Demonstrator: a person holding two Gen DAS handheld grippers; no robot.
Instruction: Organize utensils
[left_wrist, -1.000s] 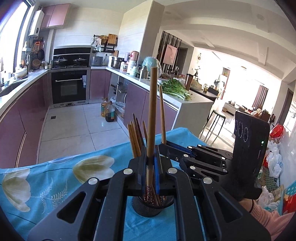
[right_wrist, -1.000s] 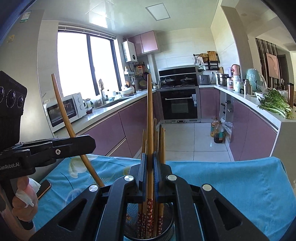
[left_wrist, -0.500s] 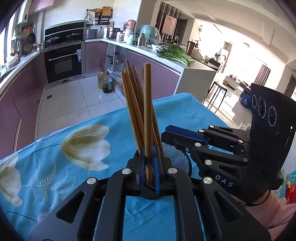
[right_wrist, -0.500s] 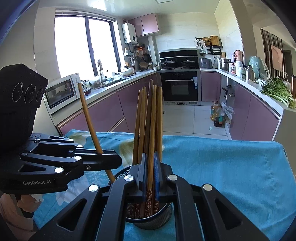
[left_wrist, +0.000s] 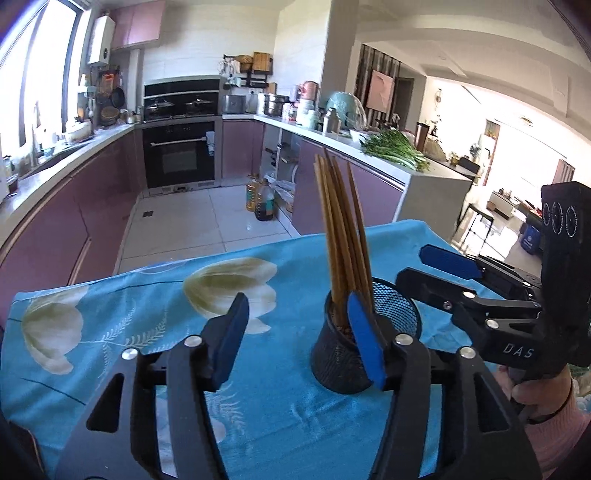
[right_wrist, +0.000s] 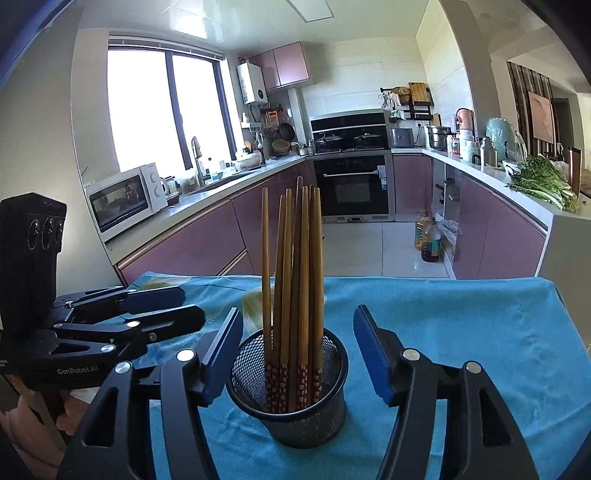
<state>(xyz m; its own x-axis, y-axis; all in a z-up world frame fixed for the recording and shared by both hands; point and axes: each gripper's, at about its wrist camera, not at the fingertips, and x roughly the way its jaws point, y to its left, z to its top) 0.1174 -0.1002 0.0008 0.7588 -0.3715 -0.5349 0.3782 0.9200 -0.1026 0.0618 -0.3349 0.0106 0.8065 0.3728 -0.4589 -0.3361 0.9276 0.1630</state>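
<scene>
A black mesh cup stands on the blue flowered cloth and holds several wooden chopsticks upright. The cup also shows in the left wrist view, with the chopsticks leaning in it. My right gripper is open and empty, its jaws either side of the cup. My left gripper is open and empty, just left of the cup. Each gripper shows in the other's view, the left gripper and the right gripper, both open.
The cloth-covered table ends at its far edge, with tiled kitchen floor beyond. Purple cabinets, an oven and a microwave stand in the background. Greens lie on the right counter.
Both grippers have opened and let go of their chopsticks, which now stand in the cup. Both grippers have drawn back a little from the cup.
</scene>
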